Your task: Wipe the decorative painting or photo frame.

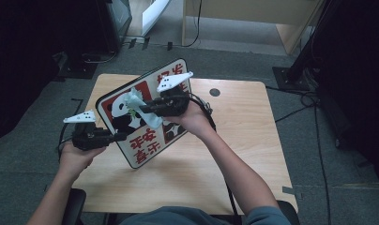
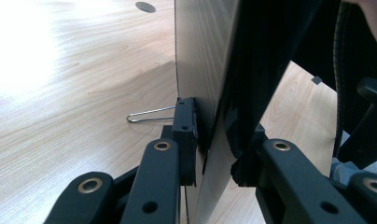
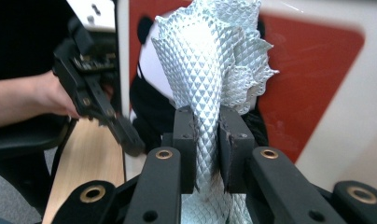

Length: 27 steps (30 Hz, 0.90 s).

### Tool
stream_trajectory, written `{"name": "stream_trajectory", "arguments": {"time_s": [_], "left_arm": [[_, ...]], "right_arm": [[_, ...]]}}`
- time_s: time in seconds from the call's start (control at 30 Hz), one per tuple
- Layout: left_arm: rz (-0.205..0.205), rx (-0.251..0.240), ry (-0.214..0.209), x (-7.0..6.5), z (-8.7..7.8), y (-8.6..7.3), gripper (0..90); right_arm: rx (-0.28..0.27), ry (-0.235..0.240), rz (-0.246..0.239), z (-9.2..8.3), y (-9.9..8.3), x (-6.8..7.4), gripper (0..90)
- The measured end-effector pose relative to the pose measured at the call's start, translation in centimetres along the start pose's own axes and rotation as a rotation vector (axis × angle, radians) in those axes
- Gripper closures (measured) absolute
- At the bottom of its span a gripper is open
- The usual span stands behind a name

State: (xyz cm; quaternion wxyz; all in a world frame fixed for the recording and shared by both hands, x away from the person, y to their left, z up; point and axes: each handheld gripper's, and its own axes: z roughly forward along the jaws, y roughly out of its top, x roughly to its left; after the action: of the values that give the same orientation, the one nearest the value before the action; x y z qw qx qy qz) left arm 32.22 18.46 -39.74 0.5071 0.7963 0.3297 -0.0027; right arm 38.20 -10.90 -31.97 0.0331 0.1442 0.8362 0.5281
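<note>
Cloth to sign: right gripper (image 1: 141, 108) presses the pale cloth (image 1: 137, 104) against the panda sign (image 1: 150, 140), its face directly ahead.
Left gripper (image 1: 123, 136): jaws clamped on the sign's lower-left edge, propping it tilted above the table (image 1: 234, 136).
Right gripper: jaws pinched shut on cloth.
Cloth look: silvery-blue, diamond-textured, bunched.
Sign look: red-and-white board, long axis diagonal.

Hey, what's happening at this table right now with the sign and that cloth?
A person is working a claw in each hand over a wooden table. The left claw is clamped on the edge of a panda sign board, holding it tilted up off the table. The right claw is shut on a pale, textured cloth and holds it against the board's printed face, by the panda picture. It looks like the sign is being wiped.
</note>
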Motion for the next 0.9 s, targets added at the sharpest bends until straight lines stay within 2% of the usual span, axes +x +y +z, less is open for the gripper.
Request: {"name": "stream_trajectory", "arguments": {"time_s": [0.23, 0.4, 0.9], "left_arm": [[0.001, 0.0, -0.002, 0.0, 0.0, 0.0, 75.6], [0.0, 0.0, -0.002, 0.0, 0.0, 0.0, 75.6], [0.001, 0.0, -0.002, 0.0, 0.0, 0.0, 75.6]], "right_arm": [[-0.014, -0.006, -0.034, -0.2, 2.5, 0.3, 79.5], [-0.022, -0.01, -0.042, -0.1, 3.5, 0.2, 79.5], [0.003, 0.005, -0.015, 0.9, 2.5, -0.1, 79.4]]}}
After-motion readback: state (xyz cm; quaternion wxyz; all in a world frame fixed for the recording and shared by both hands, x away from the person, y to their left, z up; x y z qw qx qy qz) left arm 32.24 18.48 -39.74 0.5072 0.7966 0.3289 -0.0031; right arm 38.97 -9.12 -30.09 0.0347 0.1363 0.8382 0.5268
